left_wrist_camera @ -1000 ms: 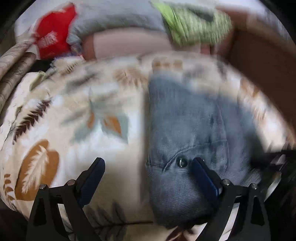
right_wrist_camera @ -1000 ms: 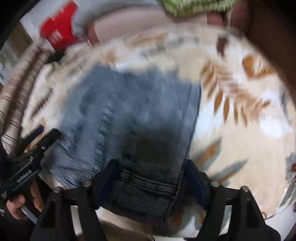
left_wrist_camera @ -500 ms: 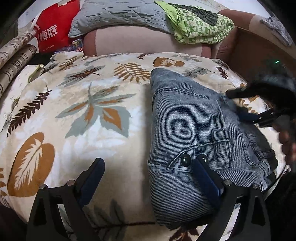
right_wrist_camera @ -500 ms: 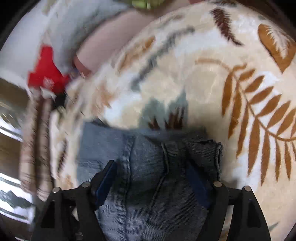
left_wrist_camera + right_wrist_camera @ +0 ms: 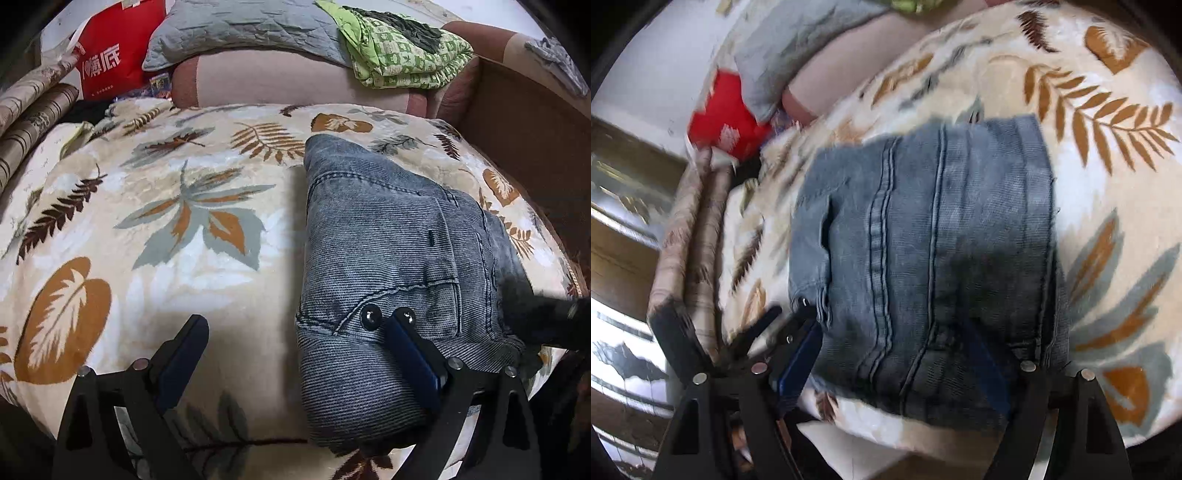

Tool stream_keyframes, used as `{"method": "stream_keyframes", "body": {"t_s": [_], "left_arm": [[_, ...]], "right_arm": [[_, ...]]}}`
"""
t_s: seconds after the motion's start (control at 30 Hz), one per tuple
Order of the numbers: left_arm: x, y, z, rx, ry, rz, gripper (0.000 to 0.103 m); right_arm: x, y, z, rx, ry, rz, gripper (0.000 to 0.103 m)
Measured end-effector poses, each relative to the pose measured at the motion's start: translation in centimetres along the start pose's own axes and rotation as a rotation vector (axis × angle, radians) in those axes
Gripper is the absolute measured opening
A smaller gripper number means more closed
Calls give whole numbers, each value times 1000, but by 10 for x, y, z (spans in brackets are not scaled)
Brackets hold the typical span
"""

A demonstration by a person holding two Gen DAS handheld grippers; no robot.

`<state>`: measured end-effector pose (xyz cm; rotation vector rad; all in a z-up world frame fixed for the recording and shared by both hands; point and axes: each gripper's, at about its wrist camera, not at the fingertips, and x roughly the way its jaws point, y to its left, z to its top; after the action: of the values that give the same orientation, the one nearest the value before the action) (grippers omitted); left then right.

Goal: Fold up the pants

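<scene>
1. The pants (image 5: 388, 251) lie as a compact, thick denim bundle on the leaf-print blanket (image 5: 184, 229), toward the blanket's right side in the left wrist view. Layers are stacked, with a pocket, rivets and double seams showing on top, so I judge the folding to be nearly or fully finished.

2. The left gripper (image 5: 295, 354) hangs low over the near edge of the bundle with its jaws spread wide. One blue pad sits over the denim beside the pocket rivets, and the other is over bare blanket, well apart from the cloth. It pinches nothing; whether the pad actually touches the denim I cannot tell.

3. The right gripper (image 5: 897, 369) also stands wide open, straddling the near end of the bundle. The left pad shows beside the cloth edge, while the right pad is only dimly visible against the dark denim. The pads do not press the fabric, which suggests a release or a check of the stack rather than a lift.

4. In the right wrist view the left gripper (image 5: 783, 332) appears at the bundle's left corner, so both tools flank the same near edge.

5. Beyond the blanket are a grey pillow (image 5: 236, 29), a green patterned cloth (image 5: 402, 55) and a red bag (image 5: 114, 55), all well apart from the pants.
</scene>
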<state>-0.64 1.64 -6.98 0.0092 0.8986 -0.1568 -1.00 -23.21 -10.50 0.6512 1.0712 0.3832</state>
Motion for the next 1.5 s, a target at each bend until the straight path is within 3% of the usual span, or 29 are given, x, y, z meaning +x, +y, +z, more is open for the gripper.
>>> {"method": "stream_keyframes", "body": {"t_s": [0.07,0.2,0.27,0.3,0.33,0.4,0.53,0.63,0.77,0.8,0.83,0.9,0.97,1.03,1.1,1.13,1.17,1.23,1.33,1.43,1.47,1.5], "left_arm": [[0,1,0,-6,5,-3,97],[1,1,0,-15,9,-1,97],[1,0,1,-14,16,-8,97],[1,0,3,-13,24,-8,97],[-2,2,5,-15,21,-16,97],[-13,9,12,-34,-3,-50,97],[-28,36,39,-153,-63,-102,97],[3,49,58,-201,67,-237,97],[46,49,62,-256,215,-359,96],[53,48,62,-268,248,-376,96],[53,46,62,-266,244,-374,96],[49,41,63,-245,230,-400,96],[48,35,63,-228,236,-429,96],[52,28,64,-203,248,-420,95],[58,21,64,-175,259,-383,89],[55,16,64,-146,242,-374,72],[55,14,65,-130,246,-386,59],[53,10,66,-108,250,-367,49],[54,7,65,-103,246,-358,49],[57,10,64,-140,244,-370,54],[58,10,64,-135,242,-367,52],[55,9,64,-121,231,-363,40]], "right_arm": [[-10,7,4,25,-12,7,81],[-27,27,-1,-75,-49,40,82],[-11,15,-6,-60,-6,12,86],[6,2,-8,-36,59,5,86],[1,-2,-5,-30,14,31,85],[-12,6,1,-21,20,50,85],[-46,3,17,-55,-72,48,85],[-44,-29,37,45,-58,43,85],[-11,-60,55,139,54,127,85],[-5,-61,58,129,64,99,85],[-2,-62,59,131,61,58,82],[-8,-63,59,155,46,84,82],[-17,-60,58,123,14,39,82],[-13,-62,60,138,33,52,82],[5,-67,59,135,119,77,79],[7,-63,57,122,117,75,76],[6,-56,57,103,116,81,59],[3,-49,57,79,118,74,39],[19,-60,59,98,151,29,38],[18,-67,57,146,138,66,43],[15,-62,56,114,129,50,41],[13,-58,54,77,124,22,36]]}}
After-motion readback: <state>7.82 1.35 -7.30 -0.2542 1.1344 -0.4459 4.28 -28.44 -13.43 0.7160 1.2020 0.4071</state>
